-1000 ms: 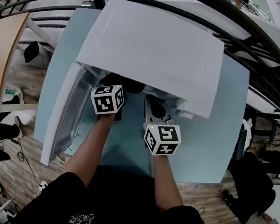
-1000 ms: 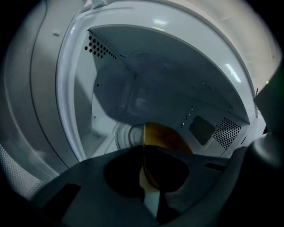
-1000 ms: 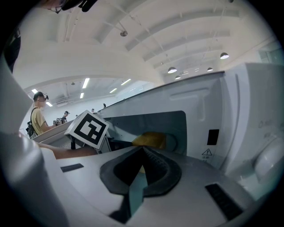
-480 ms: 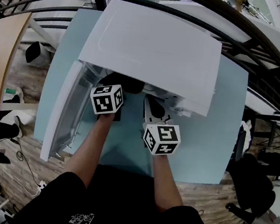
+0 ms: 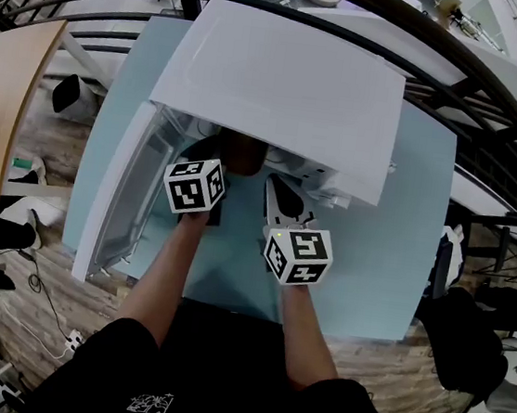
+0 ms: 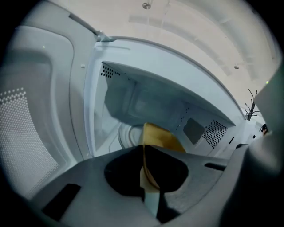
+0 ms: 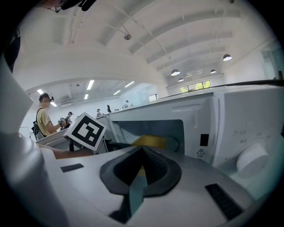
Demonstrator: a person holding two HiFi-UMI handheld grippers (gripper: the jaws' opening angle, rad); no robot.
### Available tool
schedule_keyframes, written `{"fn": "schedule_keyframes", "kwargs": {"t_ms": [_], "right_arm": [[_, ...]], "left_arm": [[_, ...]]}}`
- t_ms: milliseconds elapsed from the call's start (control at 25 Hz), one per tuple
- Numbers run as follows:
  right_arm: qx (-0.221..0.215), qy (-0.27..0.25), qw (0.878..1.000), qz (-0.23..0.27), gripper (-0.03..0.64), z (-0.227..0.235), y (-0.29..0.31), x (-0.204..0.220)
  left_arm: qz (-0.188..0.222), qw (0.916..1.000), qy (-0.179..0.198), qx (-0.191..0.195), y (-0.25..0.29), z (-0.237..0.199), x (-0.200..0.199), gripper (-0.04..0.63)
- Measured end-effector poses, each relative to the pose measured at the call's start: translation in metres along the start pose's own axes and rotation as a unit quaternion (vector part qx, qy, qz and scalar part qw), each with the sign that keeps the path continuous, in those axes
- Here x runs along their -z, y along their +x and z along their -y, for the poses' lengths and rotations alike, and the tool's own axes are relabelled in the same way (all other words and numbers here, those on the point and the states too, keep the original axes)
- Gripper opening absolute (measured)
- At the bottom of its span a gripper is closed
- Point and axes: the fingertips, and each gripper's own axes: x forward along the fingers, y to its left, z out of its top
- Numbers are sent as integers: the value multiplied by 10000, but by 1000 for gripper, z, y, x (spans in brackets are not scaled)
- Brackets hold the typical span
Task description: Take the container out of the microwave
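Note:
A white microwave (image 5: 282, 92) stands on a pale blue table (image 5: 395, 236) with its door (image 5: 124, 194) swung open to the left. Inside the cavity sits a yellow container (image 6: 160, 135), which also shows through the opening in the right gripper view (image 7: 150, 141). My left gripper (image 6: 145, 153) reaches into the opening (image 5: 227, 161), its jaws closed on the container's thin edge. My right gripper (image 5: 279, 192) hovers just outside the front, right of the left one, jaws together and empty (image 7: 141, 150).
The microwave's control panel and knob (image 7: 253, 159) lie right of the opening. The open door blocks the left side. A dark curved railing (image 5: 464, 58) runs behind the table. Several people (image 7: 42, 119) stand far off in the room.
Both grippers hold almost the same place; only the head view has shifted slightly, and the door looks a little lower in it.

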Motion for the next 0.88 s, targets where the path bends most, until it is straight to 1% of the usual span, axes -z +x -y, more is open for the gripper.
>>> {"fn": "schedule_keyframes", "kwargs": {"t_ms": [880], "right_arm": [[-276,-197,9994,2,6,-20,-36,12]], "left_arm": [[151,9996,-103,-192,-54,3,24,25]]}}
